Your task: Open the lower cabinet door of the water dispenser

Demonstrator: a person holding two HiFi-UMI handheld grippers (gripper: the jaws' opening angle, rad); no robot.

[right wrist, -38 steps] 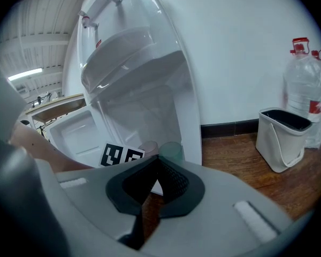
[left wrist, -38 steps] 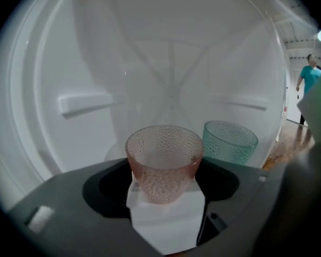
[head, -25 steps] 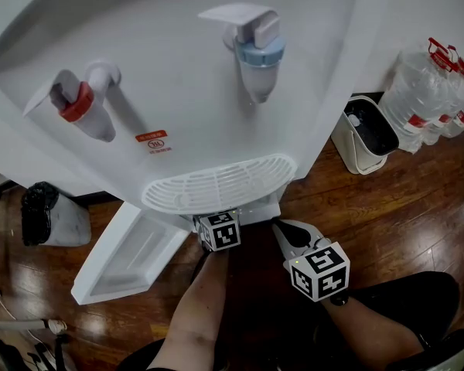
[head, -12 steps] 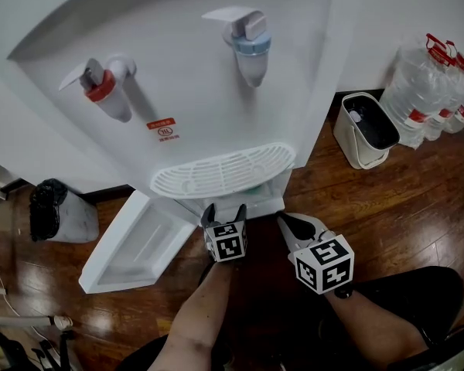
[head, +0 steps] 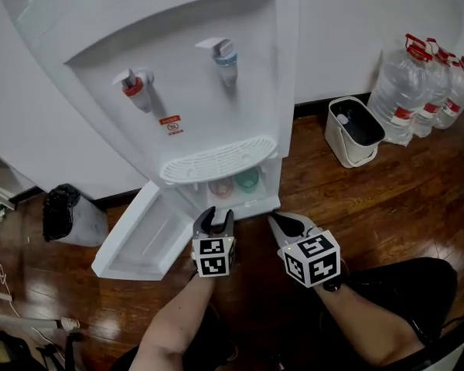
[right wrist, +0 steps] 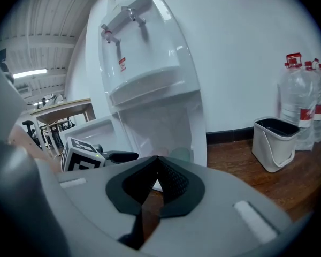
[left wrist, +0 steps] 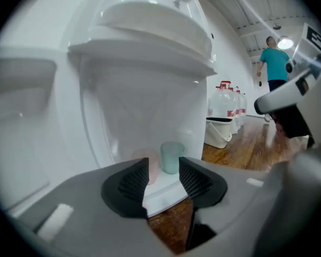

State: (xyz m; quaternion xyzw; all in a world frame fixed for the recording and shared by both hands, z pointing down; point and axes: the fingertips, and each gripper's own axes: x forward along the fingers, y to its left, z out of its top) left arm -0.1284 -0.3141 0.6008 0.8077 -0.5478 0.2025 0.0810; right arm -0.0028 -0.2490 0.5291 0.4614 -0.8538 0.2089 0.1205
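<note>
The white water dispenser (head: 178,68) stands ahead of me, and its lower cabinet door (head: 143,234) hangs swung open to the left. Inside the open cabinet stand a pink cup (head: 220,185) and a green cup (head: 247,178); the green cup (left wrist: 172,155) also shows in the left gripper view. My left gripper (head: 214,219) hovers in front of the opening, apart from the door. Its jaws have just been closing and still stand apart with nothing between them (left wrist: 163,167). To its right my right gripper (head: 283,224) is held off the cabinet, pads together and empty (right wrist: 158,162).
A white waste bin (head: 352,130) and several large water bottles (head: 417,91) stand to the dispenser's right on the wooden floor. A black-bagged bin (head: 62,215) sits at the left, with cables (head: 15,323) by it. A person (left wrist: 273,63) stands far off.
Both grippers have drawn back and up from the cabinet opening. The left jaws have narrowed. The door stays open at the left, and the cups inside now show.
</note>
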